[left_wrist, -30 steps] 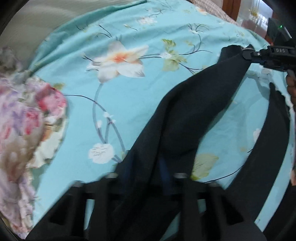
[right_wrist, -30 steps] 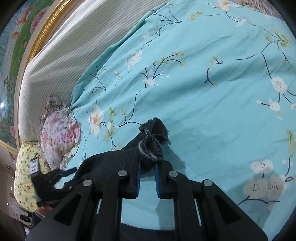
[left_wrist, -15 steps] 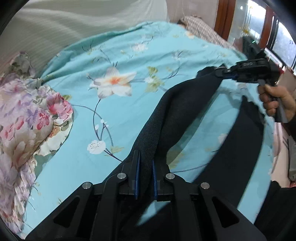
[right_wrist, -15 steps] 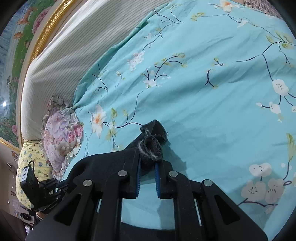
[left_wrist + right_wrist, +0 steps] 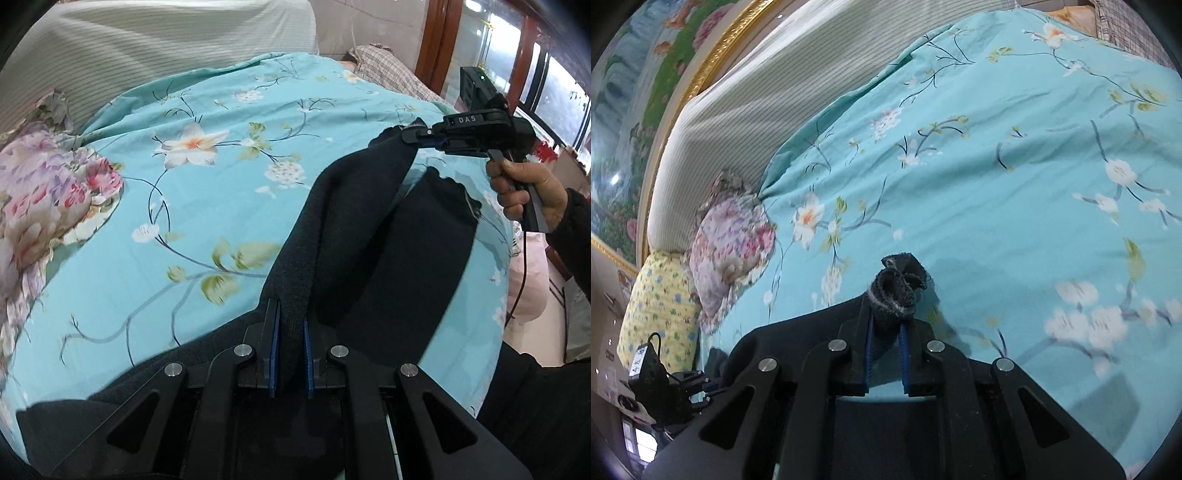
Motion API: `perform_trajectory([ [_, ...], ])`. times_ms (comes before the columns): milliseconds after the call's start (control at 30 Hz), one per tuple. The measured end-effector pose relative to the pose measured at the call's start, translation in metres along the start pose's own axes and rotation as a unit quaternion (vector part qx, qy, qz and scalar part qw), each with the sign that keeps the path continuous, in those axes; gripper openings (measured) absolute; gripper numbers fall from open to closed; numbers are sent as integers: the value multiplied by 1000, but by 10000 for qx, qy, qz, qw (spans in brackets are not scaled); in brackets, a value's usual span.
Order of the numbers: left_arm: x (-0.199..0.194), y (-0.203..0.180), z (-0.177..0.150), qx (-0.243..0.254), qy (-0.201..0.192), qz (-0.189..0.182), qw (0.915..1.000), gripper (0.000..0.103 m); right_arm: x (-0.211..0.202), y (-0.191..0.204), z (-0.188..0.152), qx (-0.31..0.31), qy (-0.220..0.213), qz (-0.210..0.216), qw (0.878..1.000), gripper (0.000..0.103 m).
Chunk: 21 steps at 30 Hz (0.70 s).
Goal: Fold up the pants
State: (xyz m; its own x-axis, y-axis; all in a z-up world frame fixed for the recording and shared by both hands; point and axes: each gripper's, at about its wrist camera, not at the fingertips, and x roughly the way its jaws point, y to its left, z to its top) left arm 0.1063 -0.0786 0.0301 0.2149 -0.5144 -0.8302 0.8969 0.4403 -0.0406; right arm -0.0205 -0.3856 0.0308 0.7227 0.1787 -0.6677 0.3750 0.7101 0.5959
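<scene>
Dark navy pants (image 5: 369,229) are held up over a turquoise flowered bedspread (image 5: 221,184). My left gripper (image 5: 290,325) is shut on one end of a taut strip of the pants. My right gripper (image 5: 417,134) shows in the left wrist view at the upper right, shut on the other end of that leg. In the right wrist view my right gripper (image 5: 885,325) pinches a bunched hem (image 5: 897,288). The second leg (image 5: 417,251) hangs below, with its cuff lying on the bed. My left gripper (image 5: 701,387) shows at the lower left of the right wrist view.
A pink flowered pillow (image 5: 44,199) lies at the left, a yellow pillow (image 5: 657,314) beside it. A striped headboard cushion (image 5: 147,48) runs along the back. A plaid cloth (image 5: 391,70) lies at the far corner. The bed's right edge (image 5: 509,258) drops to the floor.
Both grippers have lifted and drawn apart, so the held leg is now stretched taut between them. The left wrist view has risen and steadied from a blurred low position.
</scene>
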Motion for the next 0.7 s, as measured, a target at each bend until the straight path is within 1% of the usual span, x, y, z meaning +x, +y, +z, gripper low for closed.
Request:
perform_trajectory([
  [133,-7,-21,-15,146,-89,174,9997,9,-15,-6,-23,-92,-14,-50,9999,13],
  [233,-9,-31,-27,144,-153,159,9997,6,-25,-9,-37,-82,-95,-37,9999,12],
  [367,-8,-43,-44,174,-140,194,9996,6,-40,-12,-55,-68,-241,-53,9997,12],
  [467,-5,-48,-56,146,-82,212,9996,6,-46,-16,-69,-27,-271,-77,9996,12],
  [700,0,-51,-76,-126,-1,151,9998,7,-51,-32,-96,221,-271,-137,9993,12],
])
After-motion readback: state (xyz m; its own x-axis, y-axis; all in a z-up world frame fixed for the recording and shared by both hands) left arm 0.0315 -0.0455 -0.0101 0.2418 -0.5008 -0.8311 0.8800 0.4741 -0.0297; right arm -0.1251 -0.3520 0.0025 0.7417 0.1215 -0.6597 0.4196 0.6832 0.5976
